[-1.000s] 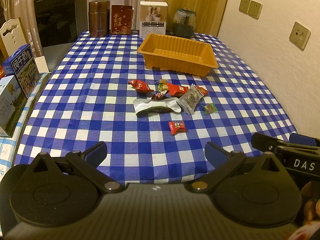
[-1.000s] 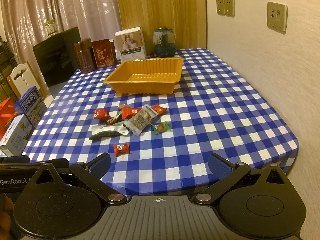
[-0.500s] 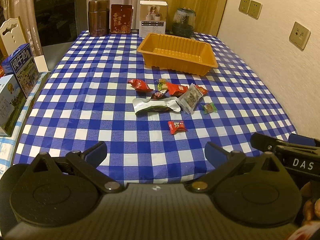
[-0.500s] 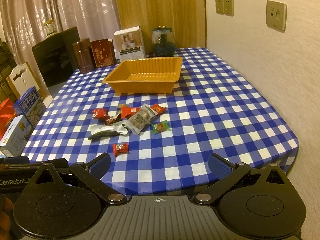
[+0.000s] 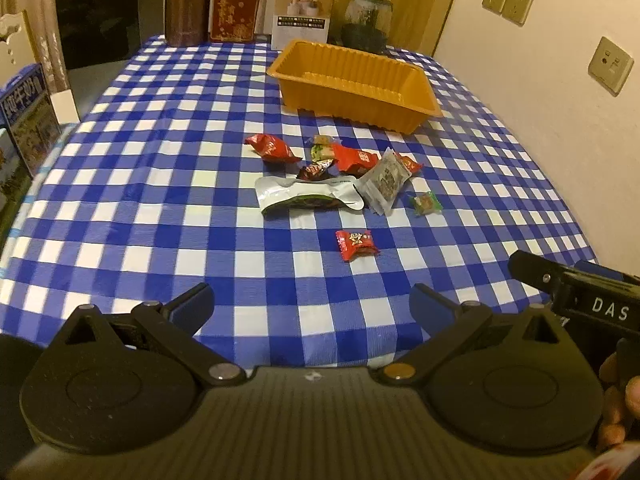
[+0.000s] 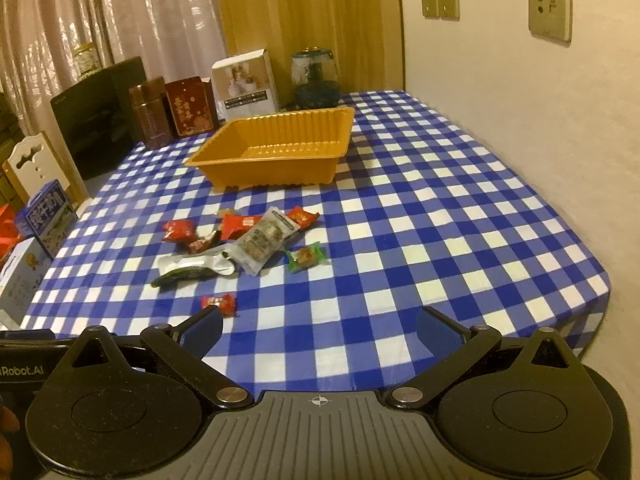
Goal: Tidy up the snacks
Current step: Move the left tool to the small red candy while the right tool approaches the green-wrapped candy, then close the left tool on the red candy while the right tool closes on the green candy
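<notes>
An empty orange tray (image 5: pixel 416 112) (image 6: pixel 276 168) stands on the blue checked table beyond a scatter of snacks. Among them are a silver pouch (image 5: pixel 308 197) (image 6: pixel 192 266), a clear packet (image 5: pixel 386 182) (image 6: pixel 264 238), red wrappers (image 5: pixel 272 147) (image 6: pixel 179 230), a green candy (image 5: pixel 427 203) (image 6: pixel 306 257) and a small red candy (image 5: pixel 357 243) (image 6: pixel 219 303) nearest me. My left gripper (image 5: pixel 312 306) hangs open over the table's near edge, empty. Level with it, my right gripper (image 6: pixel 320 326) is open and empty too, its left finger close to the small red candy.
Along the far edge stand a brown canister (image 5: pixel 187 8), a red tin (image 5: pixel 236 10), a white box (image 5: pixel 304 12) and a glass jar (image 5: pixel 368 16). Cartons (image 5: pixel 26 116) sit off the table's left side. A wall (image 6: pixel 520 120) runs along the right.
Both grippers have drifted slightly forward toward the snacks; the scene looks a little closer. Nothing on the table has moved, and both jaws stay open.
</notes>
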`<state>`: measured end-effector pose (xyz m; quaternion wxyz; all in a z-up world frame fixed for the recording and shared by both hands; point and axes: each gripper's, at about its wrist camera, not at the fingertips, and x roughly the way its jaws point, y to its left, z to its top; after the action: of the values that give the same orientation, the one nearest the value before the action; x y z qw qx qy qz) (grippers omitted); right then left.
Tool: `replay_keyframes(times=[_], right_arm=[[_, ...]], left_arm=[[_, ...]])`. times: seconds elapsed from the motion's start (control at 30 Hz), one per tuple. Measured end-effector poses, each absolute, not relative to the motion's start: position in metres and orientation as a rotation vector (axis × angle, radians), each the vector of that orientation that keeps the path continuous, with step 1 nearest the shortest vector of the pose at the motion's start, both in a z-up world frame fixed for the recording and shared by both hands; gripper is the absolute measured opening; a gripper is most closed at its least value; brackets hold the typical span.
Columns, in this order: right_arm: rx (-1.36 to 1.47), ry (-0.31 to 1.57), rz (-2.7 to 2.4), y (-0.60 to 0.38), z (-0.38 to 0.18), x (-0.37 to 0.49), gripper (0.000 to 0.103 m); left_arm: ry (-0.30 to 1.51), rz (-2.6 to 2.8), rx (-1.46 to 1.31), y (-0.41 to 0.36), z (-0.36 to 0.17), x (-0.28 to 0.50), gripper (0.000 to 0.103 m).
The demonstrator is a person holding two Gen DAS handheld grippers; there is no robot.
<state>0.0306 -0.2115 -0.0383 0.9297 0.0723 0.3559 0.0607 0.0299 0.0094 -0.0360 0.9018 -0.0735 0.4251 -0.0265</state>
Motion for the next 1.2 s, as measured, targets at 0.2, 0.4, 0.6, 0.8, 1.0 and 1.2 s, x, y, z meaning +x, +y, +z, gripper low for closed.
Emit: replay_keyframes(times=[0.2, 0.4, 0.6, 0.8, 1.0, 1.2], right_arm=[[0.150, 0.723, 0.115, -0.216, -0.054, 0.057, 0.102], [0.159, 0.747, 0.116, -0.221, -0.073, 0.085, 0.083], [0.180, 0.763, 0.108, -0.227, -0.088, 0.105, 0.080], [0.197, 0.783, 0.099, -0.229, -0.100, 0.117, 0.080], [0.183, 0.792, 0.109, -0.222, -0.108, 0.123, 0.080], [0.170, 0.797, 0.108, -0.218, -0.111, 0.128, 0.080]], left_arm=[[0.867, -0.059, -0.164, 0.003, -0.058, 0.055, 0.102], [0.833, -0.077, -0.153, -0.013, -0.082, 0.079, 0.091], [0.809, -0.090, -0.156, -0.026, -0.103, 0.097, 0.081], [0.799, -0.096, -0.146, -0.038, -0.116, 0.108, 0.056], [0.794, -0.093, -0.091, -0.047, -0.123, 0.114, 0.044], [0.796, -0.086, -0.021, -0.049, -0.123, 0.112, 0.026]])
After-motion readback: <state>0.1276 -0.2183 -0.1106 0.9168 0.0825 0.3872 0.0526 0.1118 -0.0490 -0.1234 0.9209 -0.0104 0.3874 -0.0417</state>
